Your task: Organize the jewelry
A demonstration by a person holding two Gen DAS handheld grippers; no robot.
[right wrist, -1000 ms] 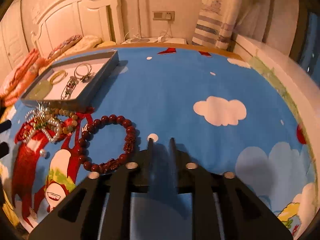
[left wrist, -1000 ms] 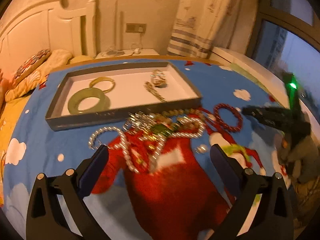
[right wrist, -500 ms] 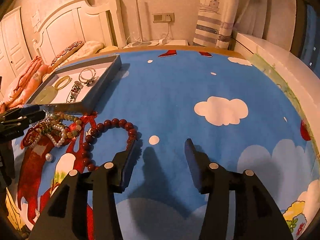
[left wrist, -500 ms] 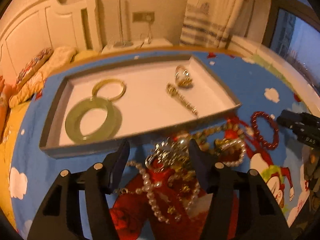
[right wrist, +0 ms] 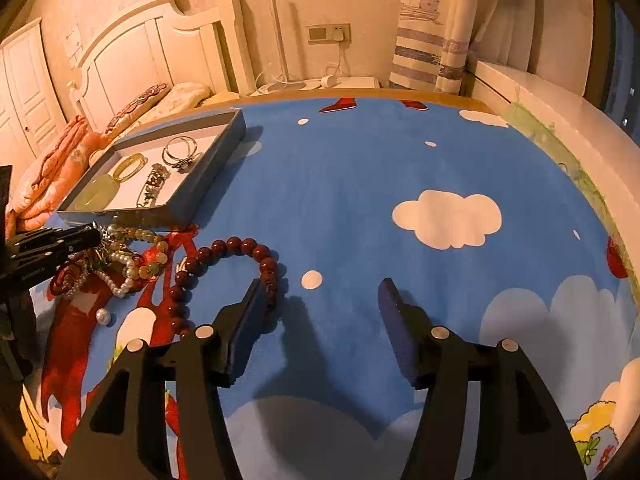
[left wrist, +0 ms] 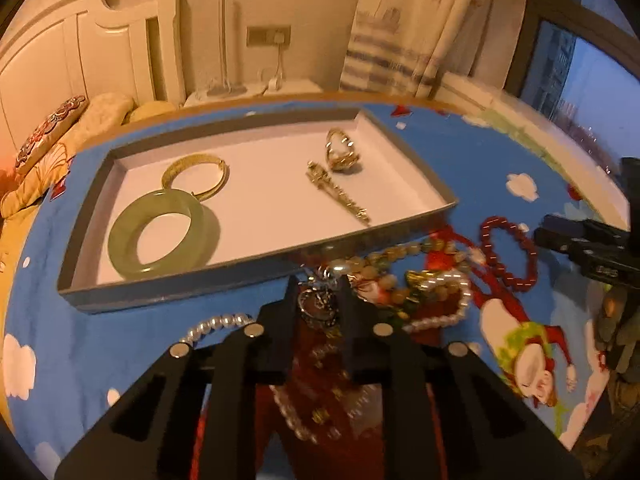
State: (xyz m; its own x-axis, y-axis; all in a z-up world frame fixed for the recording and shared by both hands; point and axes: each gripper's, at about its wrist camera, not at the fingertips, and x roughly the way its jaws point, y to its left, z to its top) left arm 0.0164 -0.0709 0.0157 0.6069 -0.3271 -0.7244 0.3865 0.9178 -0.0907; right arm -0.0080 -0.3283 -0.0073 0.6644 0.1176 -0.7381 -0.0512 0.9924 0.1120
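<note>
My left gripper (left wrist: 318, 300) has just been closing and now pinches a silver charm (left wrist: 318, 306) from the jewelry pile (left wrist: 400, 284), my right gripper (right wrist: 320, 308) waits with fingers apart, and next I should lift it gently into the tray (left wrist: 256, 268) ahead.
</note>
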